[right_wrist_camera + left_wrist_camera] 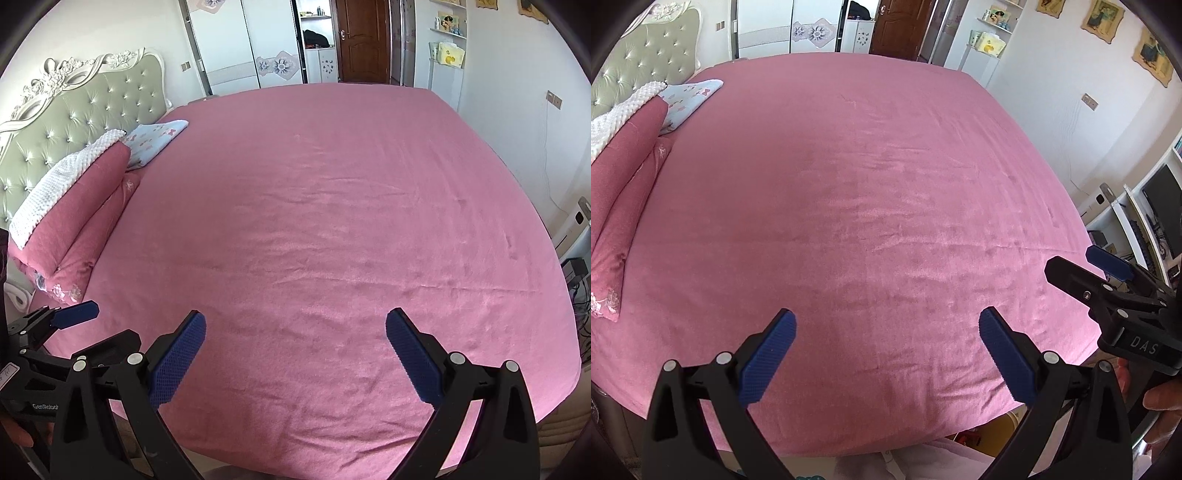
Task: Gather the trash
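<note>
Pink bed [868, 184] beneath both gaping, empty grippers

My left gripper [886, 354] is spread wide, its two blue pads [768, 356] far apart and angled outward, with nothing between them. My right gripper [295, 354] stands the same way, jaws wide and empty, blue pads [413, 354] splayed. The two sit side by side at about the same height, both pointing forward. From the left wrist view I see the right gripper [1100, 273] at the right edge, parted, with fingers of my hand [1160, 402] wrapped on its handle. From the right wrist view the left gripper [74, 325] shows at the left edge, also parted.
</note>
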The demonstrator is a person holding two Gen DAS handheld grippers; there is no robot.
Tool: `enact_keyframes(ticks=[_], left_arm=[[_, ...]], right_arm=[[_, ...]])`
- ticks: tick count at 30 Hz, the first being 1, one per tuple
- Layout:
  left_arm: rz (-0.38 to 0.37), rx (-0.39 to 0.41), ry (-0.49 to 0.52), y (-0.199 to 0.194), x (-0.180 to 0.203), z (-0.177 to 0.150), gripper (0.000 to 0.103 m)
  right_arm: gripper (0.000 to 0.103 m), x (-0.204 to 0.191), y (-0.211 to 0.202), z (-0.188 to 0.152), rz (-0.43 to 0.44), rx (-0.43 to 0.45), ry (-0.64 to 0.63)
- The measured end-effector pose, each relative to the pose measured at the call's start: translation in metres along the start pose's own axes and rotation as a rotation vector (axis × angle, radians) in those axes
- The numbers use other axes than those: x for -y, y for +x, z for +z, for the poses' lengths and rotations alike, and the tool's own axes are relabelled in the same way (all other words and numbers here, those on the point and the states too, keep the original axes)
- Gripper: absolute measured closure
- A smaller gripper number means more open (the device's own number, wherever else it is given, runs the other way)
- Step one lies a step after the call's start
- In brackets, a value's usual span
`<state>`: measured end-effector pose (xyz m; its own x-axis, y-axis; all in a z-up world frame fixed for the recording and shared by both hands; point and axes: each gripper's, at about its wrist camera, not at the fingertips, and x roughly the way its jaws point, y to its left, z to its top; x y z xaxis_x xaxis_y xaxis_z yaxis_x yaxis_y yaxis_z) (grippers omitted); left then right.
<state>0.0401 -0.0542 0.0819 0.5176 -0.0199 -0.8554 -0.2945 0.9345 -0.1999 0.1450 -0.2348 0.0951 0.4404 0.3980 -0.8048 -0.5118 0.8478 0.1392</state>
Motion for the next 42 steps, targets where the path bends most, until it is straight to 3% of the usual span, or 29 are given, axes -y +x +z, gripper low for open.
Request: enact_keyframes(ticks=[6,11,21,42], left_arm=[[-0.04,0.013,-0.062,-0.001,-0.009,0.006,0.004],[0.047,0.028,-0.045,-0.004,-0.013,0.013,0.004],[0.045,0.023,-0.097,-0.007,-0.032,0.02,0.004],[0.086,0.066,-0.06,-0.008,-0.031,0.029,0.004]], right_arm=[[0.008,0.007,-0.001,0.003,-0.002,0.014,0.01],[0.008,0.009,0.002,0.003,0.004,0.008,0.006],[0.008,0.007,0.009,0.004,0.036,-0.013,0.016],[0.008,0.006,0.02,0.006,0.042,-0.047,0.01]])
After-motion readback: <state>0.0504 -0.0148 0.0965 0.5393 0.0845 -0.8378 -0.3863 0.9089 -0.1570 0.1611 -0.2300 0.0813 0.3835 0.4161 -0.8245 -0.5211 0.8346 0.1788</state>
